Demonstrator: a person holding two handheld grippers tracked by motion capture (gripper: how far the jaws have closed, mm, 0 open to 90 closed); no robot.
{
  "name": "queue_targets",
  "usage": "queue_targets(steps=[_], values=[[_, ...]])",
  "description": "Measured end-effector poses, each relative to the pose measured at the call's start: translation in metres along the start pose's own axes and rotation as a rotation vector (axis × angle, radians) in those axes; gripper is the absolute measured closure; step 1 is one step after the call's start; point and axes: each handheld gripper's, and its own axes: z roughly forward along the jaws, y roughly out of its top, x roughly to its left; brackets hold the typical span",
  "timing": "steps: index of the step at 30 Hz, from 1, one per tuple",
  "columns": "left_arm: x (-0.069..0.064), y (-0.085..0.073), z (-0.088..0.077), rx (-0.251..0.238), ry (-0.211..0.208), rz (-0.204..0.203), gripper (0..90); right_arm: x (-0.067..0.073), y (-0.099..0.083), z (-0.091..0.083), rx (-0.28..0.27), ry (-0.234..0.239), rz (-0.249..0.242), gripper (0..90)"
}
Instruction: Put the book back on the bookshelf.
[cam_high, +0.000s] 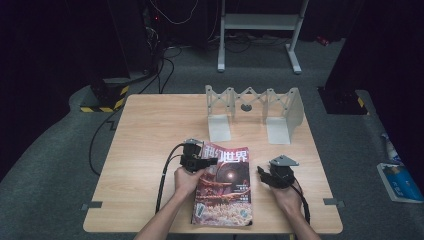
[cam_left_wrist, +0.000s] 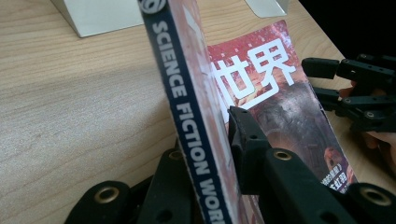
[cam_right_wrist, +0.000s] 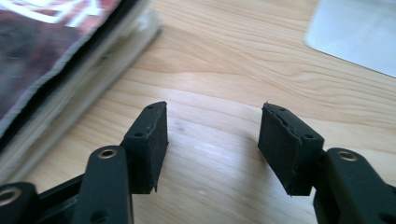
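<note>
Magazine lies near the tabletop's front edge, about mid-width. Left gripper pinches its spine edge, jaws clamped on the cover. Right gripper, just beside the magazine's right edge, jaws spread, nothing between

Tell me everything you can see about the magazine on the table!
The magazine is a thin, glossy paperback with a reddish cover picture, big white characters across the top and a dark blue spine that reads SCIENCE FICTION. It lies on the wooden table in front of a grey folding rack. The left gripper is shut on its spine edge, which is raised. The right gripper is open beside it, not touching.
</note>
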Motion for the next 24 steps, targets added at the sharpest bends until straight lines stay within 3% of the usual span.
queue_targets(steps=[4,9,16,24], values=[[-0.006,0.000,-0.006,-0.011,-0.005,0.018,79.2,-0.005,-0.004,-0.001,-0.018,-0.014,0.038,40.0],[-0.010,0.001,-0.012,-0.029,-0.024,0.031,79.6,-0.005,-0.006,-0.002,-0.043,-0.038,0.017,40.4],[-0.014,0.002,-0.019,-0.054,-0.066,0.015,81.0,-0.002,-0.007,-0.002,-0.039,-0.031,-0.006,40.5],[-0.019,0.002,-0.023,-0.081,-0.065,0.033,81.4,-0.004,-0.007,-0.002,-0.035,-0.015,0.010,40.4]])
